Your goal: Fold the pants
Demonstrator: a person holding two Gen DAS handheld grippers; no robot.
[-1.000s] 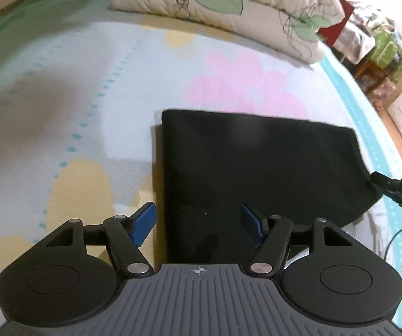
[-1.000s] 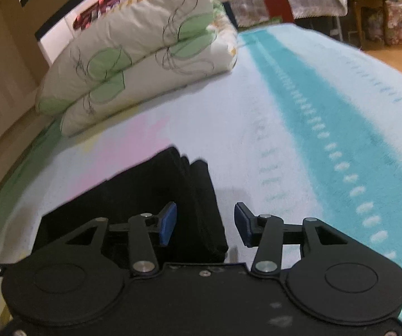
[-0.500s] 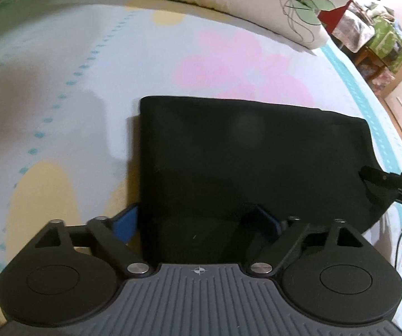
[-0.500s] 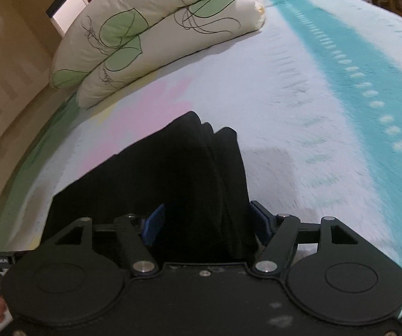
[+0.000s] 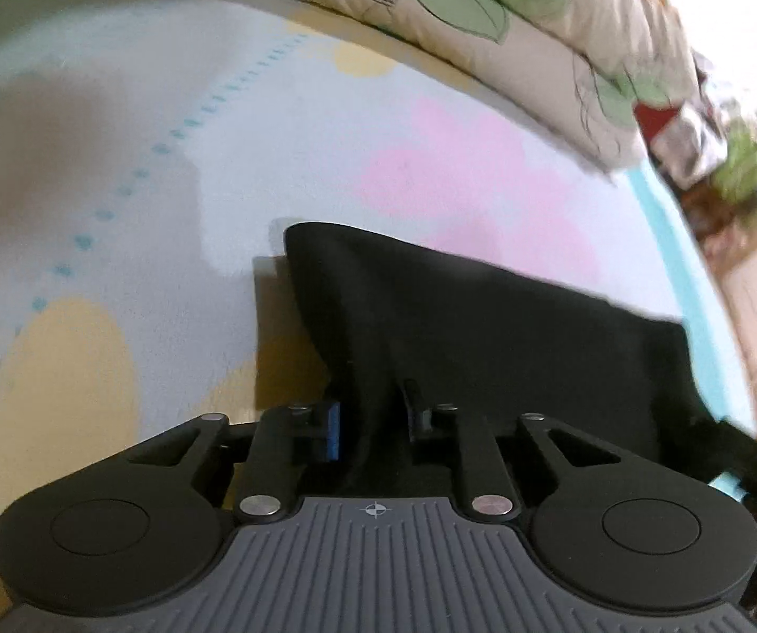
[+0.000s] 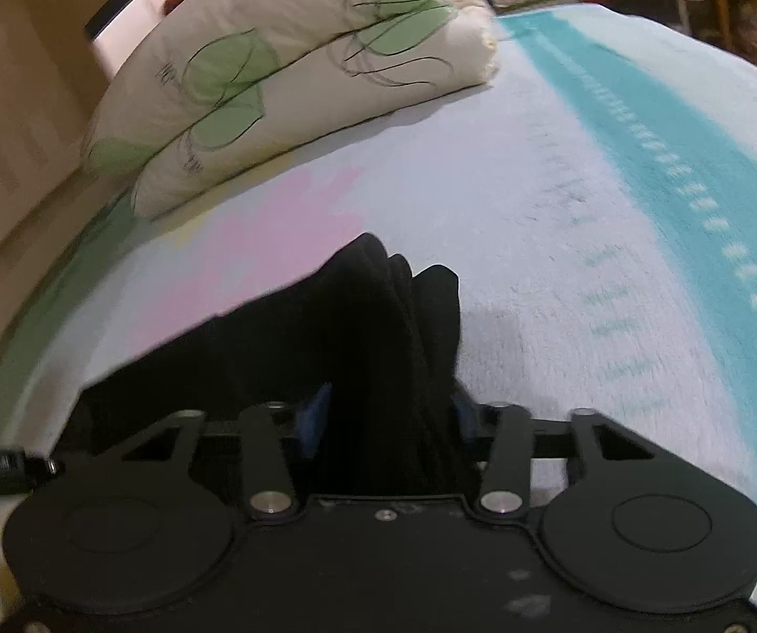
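Pants (image 5: 484, 327): plain black. Bedspread (image 5: 283, 147): pale blue, with pink and yellow blotches and a teal dotted band. Pillows (image 6: 294, 84): cream, printed with green leaves in black outline. Claw pads (image 5: 333, 430): blue.

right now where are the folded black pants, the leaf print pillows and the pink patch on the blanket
folded black pants (image 5: 510, 337), left wrist view, flat top layer
leaf print pillows (image 6: 283, 79), right wrist view, side of upper pillow
pink patch on the blanket (image 5: 457, 174), left wrist view, its middle

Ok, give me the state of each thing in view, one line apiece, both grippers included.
pants: black, partly folded, near edge bunched and lifting off the bedspread.
left gripper: closing on the pants' near-left corner.
right gripper: closing on the thick layered end.
pillows: stacked at the head, untouched.
bedspread: flat.
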